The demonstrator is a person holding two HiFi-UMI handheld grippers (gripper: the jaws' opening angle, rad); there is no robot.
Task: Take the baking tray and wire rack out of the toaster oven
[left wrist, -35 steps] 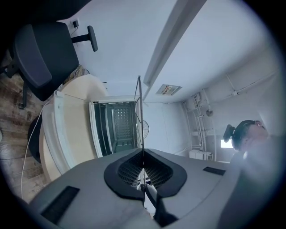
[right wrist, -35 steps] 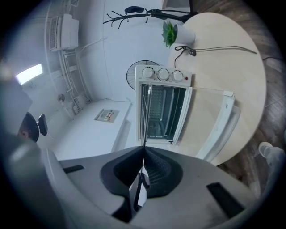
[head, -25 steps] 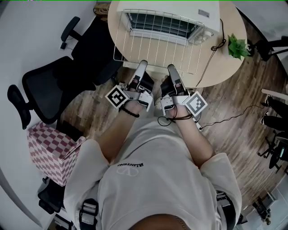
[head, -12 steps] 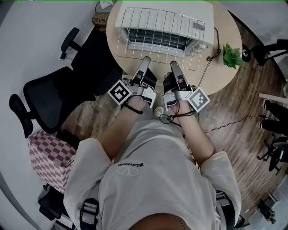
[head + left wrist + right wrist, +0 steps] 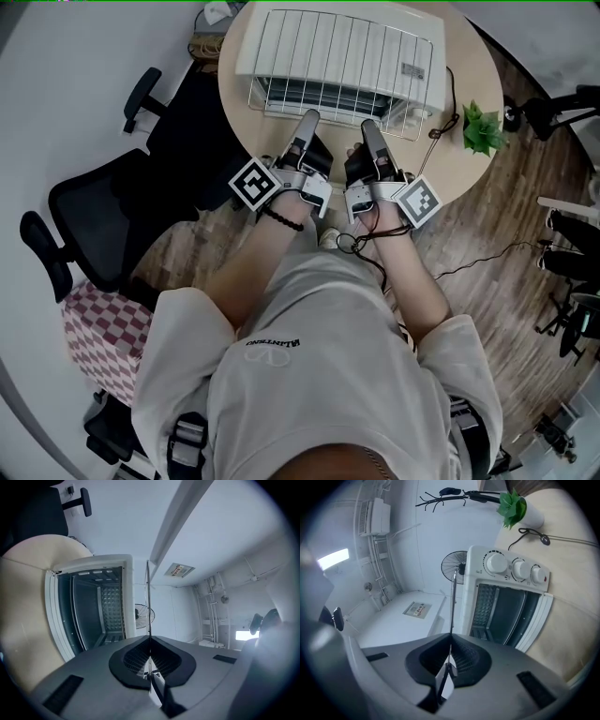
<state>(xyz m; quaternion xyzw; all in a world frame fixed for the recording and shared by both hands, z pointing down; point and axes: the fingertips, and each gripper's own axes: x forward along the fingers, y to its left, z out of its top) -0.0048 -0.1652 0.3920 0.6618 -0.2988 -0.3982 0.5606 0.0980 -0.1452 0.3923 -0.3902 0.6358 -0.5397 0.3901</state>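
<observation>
Above the toaster oven [image 5: 506,597] the wire rack [image 5: 347,56] hangs flat and clear of the white roof; both gripper views catch it edge-on as a thin line with a gap between it and the oven's top. The left tongs [image 5: 309,120] and the right tongs [image 5: 367,127] are both clamped tight on the rack's near rim, side by side and a little apart, each biting only that one wire. From the head view the rack covers nearly the whole oven, its near edge jutting out past the open front while staying inside the round counter [image 5: 469,84]. Its left side sits close to the counter's left rim, and just beyond that rim stands a black office chair [image 5: 103,202]. Its right corner comes near a dark cable [image 5: 450,89] and a small green plant [image 5: 481,125] on the counter. Bare wooden floor [image 5: 487,281] lies open to the person's right. The rack is a pale rectangular frame with thin parallel bars running front to back, and looks straight and unbent.
</observation>
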